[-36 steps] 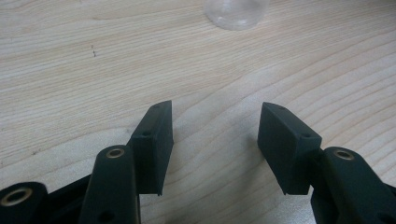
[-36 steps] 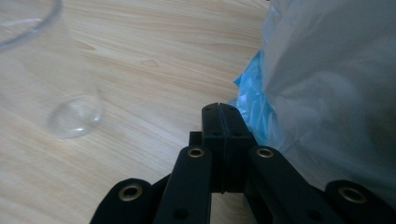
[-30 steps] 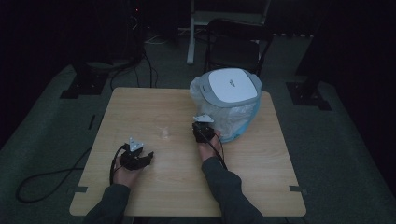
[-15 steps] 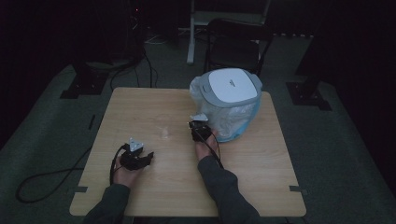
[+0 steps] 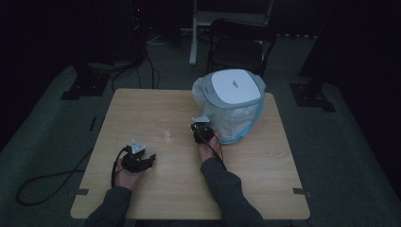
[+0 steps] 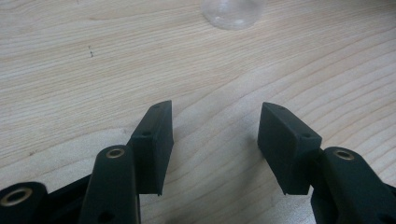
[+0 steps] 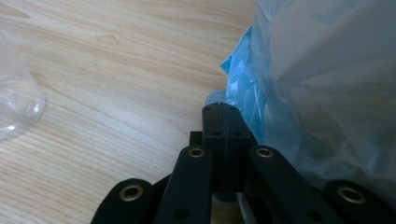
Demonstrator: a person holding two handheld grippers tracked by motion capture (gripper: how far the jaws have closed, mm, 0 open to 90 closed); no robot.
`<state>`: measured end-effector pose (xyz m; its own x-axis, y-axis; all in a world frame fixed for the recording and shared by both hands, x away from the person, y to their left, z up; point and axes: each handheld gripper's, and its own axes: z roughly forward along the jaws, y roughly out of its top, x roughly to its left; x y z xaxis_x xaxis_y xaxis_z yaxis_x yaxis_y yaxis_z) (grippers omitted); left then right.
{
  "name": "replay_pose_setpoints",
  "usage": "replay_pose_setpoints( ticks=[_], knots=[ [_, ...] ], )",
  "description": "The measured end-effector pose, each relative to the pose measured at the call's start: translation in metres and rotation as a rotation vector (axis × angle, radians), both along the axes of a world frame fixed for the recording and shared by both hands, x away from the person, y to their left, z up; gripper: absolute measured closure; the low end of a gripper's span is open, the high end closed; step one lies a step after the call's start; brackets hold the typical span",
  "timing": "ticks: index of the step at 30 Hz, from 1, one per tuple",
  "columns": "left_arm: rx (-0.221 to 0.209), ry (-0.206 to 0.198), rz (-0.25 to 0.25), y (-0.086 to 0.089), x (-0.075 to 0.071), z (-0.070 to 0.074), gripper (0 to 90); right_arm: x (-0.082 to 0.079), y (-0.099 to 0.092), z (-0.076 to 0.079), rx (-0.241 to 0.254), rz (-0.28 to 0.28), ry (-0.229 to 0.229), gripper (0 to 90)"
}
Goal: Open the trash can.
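A translucent bin (image 5: 235, 118) with a white lid (image 5: 235, 86) and a blue bag liner (image 7: 303, 93) stands at the table's back right. My right gripper (image 5: 201, 128) lies at its near-left side, jaws shut flat together (image 7: 225, 109), tips against the bag's lower edge; I see nothing clamped between them. A clear plastic cup (image 5: 166, 135) sits mid-table, to the left of the right gripper (image 7: 16, 107). My left gripper (image 5: 150, 160) rests near the front left, jaws open over bare wood (image 6: 215, 112), the cup (image 6: 232, 11) ahead of it.
The wooden table (image 5: 142, 109) has bare surface to the left and in front. A black cable (image 5: 52, 182) trails off its left edge to the floor. A dark chair (image 5: 239, 42) stands behind the table.
The right gripper has edged slightly left beside the bag. The left gripper has stayed still.
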<state>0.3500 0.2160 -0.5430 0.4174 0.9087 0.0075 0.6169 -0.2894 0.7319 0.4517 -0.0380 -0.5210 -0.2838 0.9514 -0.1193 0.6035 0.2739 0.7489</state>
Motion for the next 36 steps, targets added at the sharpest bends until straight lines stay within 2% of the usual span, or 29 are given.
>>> replay_pose_setpoints(
  ticks=[13,21,36],
  knots=[
    [-0.002,-0.001,0.0,-0.0002,-0.0001,-0.0001,46.4,0.0028,0.0006,-0.002,-0.014,0.011,0.026,90.0],
    [-0.001,0.0,-0.002,-0.0002,-0.0001,0.0,46.4,0.0047,0.0015,-0.0088,-0.021,0.007,0.046,90.0],
    [-0.001,-0.001,-0.002,-0.0003,0.0,-0.0001,46.4,0.0051,0.0011,-0.0091,-0.024,0.014,0.043,90.0]
  ],
)
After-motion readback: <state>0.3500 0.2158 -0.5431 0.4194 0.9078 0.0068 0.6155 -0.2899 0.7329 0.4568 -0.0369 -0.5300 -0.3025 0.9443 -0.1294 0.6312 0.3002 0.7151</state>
